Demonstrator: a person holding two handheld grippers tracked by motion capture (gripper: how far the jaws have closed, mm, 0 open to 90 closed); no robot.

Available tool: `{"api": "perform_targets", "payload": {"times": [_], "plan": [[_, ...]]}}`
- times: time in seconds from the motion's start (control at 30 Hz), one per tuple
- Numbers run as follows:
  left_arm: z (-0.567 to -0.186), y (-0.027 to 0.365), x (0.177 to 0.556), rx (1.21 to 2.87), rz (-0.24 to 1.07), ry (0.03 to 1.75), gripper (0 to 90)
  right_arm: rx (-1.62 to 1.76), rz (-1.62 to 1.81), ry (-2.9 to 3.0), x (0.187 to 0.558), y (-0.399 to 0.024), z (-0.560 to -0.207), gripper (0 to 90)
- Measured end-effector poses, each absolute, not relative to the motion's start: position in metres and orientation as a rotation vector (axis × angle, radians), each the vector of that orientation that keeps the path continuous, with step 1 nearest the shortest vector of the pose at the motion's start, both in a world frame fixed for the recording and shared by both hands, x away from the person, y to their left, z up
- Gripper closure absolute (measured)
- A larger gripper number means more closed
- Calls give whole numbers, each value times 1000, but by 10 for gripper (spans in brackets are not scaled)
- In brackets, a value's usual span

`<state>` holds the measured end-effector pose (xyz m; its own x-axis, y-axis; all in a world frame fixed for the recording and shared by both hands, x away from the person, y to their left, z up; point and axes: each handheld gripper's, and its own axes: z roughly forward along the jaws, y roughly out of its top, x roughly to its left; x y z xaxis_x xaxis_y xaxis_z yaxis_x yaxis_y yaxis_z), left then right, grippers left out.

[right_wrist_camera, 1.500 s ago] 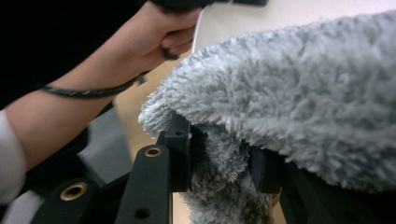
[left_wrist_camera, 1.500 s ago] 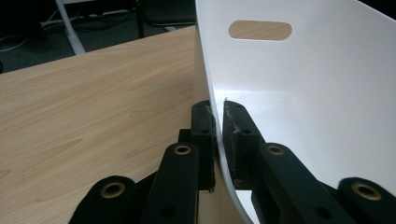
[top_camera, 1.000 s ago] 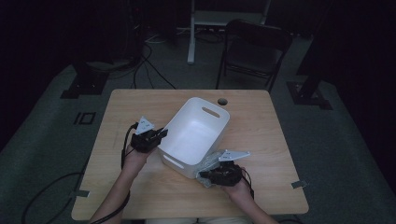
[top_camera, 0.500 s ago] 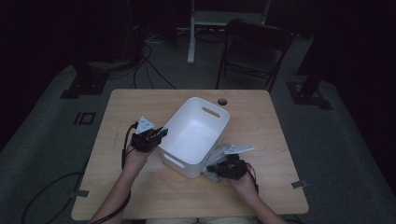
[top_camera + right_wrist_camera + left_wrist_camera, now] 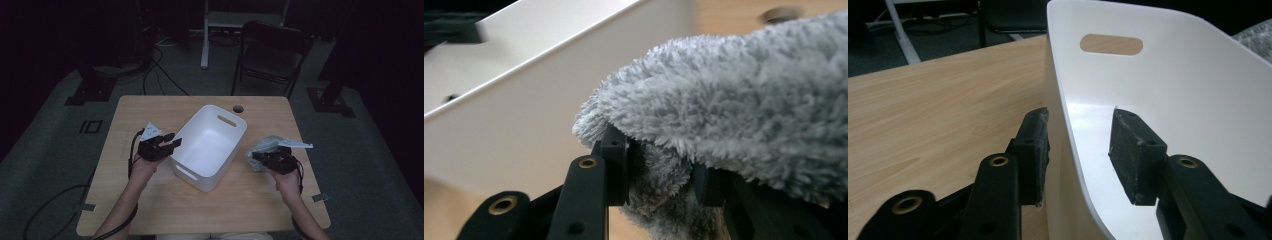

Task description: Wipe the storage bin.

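Note:
A white plastic bin [image 5: 210, 145] with slot handles stands in the middle of the wooden table [image 5: 150, 110]. My left gripper [image 5: 172, 141] is at its left rim. Its jaws have just been opening and now straddle the bin wall [image 5: 1173, 90], one pad [image 5: 1034, 150] outside and the other inside, standing off the plastic. The left gripper [image 5: 1078, 145] is open. To the right of the bin, my right gripper [image 5: 260, 159] is shut on a fluffy grey cloth [image 5: 264, 146]. The cloth [image 5: 724, 100] drapes over the right gripper [image 5: 661, 175], with the bin's side [image 5: 524, 100] close behind.
A round hole [image 5: 238, 108] sits in the tabletop behind the bin. A dark folding chair [image 5: 272, 50] stands beyond the far edge. Cables [image 5: 150, 75] lie on the floor at the left. Bare wood lies in front of the bin.
My right gripper has carried the grey cloth rightward, away from the bin's near corner. My left gripper's jaws have parted around the bin wall. The bin has stayed put.

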<state>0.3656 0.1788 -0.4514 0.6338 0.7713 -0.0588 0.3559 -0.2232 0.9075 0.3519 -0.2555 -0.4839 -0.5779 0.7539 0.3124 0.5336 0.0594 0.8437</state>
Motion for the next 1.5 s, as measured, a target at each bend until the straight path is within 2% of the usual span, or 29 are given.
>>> {"api": "perform_targets", "payload": {"times": [0.1, 0.17, 0.27, 0.37, 0.63, 0.77, 0.83, 0.9, 0.97, 1.03, 1.07, 1.13, 1.5], "plan": [[-449, 181, 364, 1815, 483, 903, 541, 1344, 1502, 2097, 361, -267, -486, 642], [-448, 182, 362, 1816, 457, 890, 506, 1432, 1461, 2087, 384, -279, -495, 636], [-446, 181, 360, 1813, 440, 871, 503, 1456, 1423, 2069, 400, -285, -503, 634], [-444, 182, 359, 1808, 426, 856, 448, 1501, 1387, 2057, 413, -292, -510, 616], [-443, 183, 359, 1785, 402, 840, 356, 1623, 1405, 2092, 438, -304, -526, 419], [-440, 182, 358, 1781, 400, 829, 298, 1611, 1441, 2076, 439, -304, -517, 364], [-438, 182, 357, 1777, 405, 827, 272, 1573, 1454, 2075, 437, -304, -513, 293], [-437, 183, 356, 1771, 402, 826, 251, 1549, 1468, 2051, 433, -302, -509, 285], [-435, 184, 354, 1771, 411, 820, 210, 1517, 1492, 2036, 429, -300, -508, 223], [-435, 184, 354, 1771, 411, 820, 191, 1487, 1498, 2027, 427, -298, -508, 223], [-434, 186, 351, 1772, 421, 809, 185, 1429, 1506, 2027, 425, -294, -507, 163], [-433, 188, 350, 1775, 415, 802, 161, 1369, 1520, 2041, 423, -292, -507, 137], [-433, 202, 335, 1769, 460, 782, 161, 1301, 1472, 2072, 408, -284, -504, 143]]}}
